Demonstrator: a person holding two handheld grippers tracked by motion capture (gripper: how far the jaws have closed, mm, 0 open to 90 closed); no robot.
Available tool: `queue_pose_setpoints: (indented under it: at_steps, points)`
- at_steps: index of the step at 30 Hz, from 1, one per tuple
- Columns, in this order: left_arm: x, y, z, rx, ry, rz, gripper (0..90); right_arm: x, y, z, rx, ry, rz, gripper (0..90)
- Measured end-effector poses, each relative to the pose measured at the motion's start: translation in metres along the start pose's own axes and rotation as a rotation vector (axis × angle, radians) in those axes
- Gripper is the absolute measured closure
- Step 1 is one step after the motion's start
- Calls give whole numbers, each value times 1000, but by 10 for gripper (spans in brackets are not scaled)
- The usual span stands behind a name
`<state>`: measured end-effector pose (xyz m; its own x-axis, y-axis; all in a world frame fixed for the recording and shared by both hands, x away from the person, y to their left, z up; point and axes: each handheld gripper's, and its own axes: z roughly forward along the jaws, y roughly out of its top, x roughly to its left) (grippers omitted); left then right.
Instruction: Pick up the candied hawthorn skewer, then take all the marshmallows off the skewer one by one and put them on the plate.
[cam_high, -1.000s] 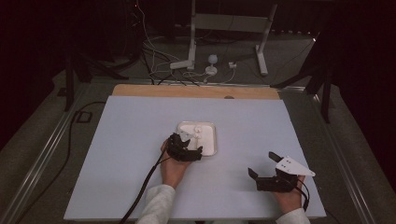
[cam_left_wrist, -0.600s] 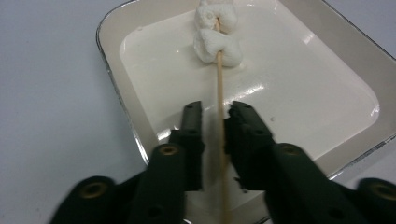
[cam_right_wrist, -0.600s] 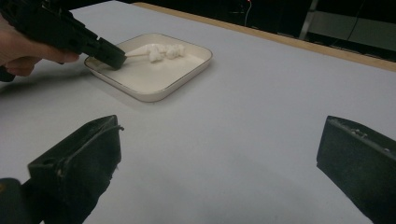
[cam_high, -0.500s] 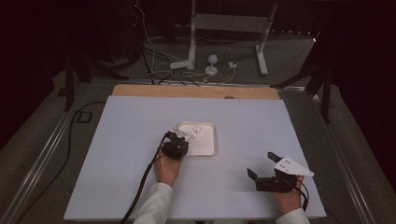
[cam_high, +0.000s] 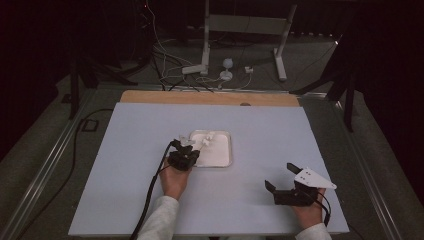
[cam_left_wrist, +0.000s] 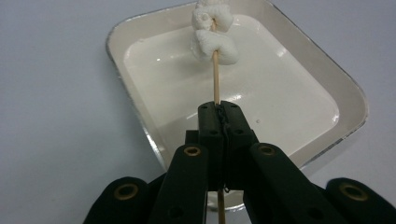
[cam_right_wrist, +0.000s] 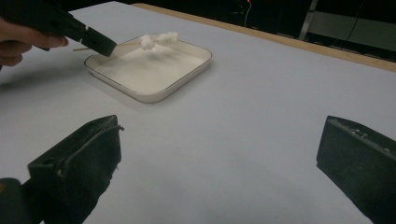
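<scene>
- The left claw (cam_left_wrist: 219, 122) has just closed on a wooden skewer (cam_left_wrist: 215, 77), holding its marshmallows (cam_left_wrist: 212, 37) above the white tray (cam_left_wrist: 348, 100), probably to catch drips.
- The right claw (cam_high: 284, 181) rests wide open on the counter (cam_high: 125, 175), well apart, holding nothing.

Dim room, evenly lit pale table (cam_high: 125, 165), soft shadows, dark surroundings, blurred near fingers (cam_right_wrist: 79, 158).

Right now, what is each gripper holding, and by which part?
The left gripper pinches a wooden skewer of marshmallows on its bare stick, below them. The right gripper is open, holding nothing.
</scene>
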<state>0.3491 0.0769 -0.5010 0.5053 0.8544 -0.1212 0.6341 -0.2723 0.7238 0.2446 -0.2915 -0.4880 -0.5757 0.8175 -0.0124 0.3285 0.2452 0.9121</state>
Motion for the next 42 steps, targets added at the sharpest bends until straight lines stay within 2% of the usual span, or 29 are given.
queue_pose_setpoints:
  at_steps: [4,14,16,22,27,30,33,37,42]
  points:
    - [5,-1,-10,-32,-17,-15,900,0,0,0,1,1,0,0]
    - [16,-8,-36,-104,-38,-2,900,0,0,1,2,1,1,0]
    - [19,-10,-41,-121,-49,-14,900,0,0,1,3,0,2,0]
    - [26,-15,-55,-149,-52,-17,900,0,0,1,3,0,0,0]
    - [30,-20,-63,-163,-68,-21,900,-1,-1,1,3,-4,3,0]
    - [31,-23,-71,-189,-87,-18,900,-1,0,1,3,-4,2,0]
    - [31,-26,-75,-201,-99,-22,900,-1,0,2,5,-4,-4,0]
    - [31,-27,-75,-212,-119,-7,900,0,0,3,6,-1,-5,0]
    - [31,-27,-75,-235,-171,4,900,2,4,5,-2,25,15,0]
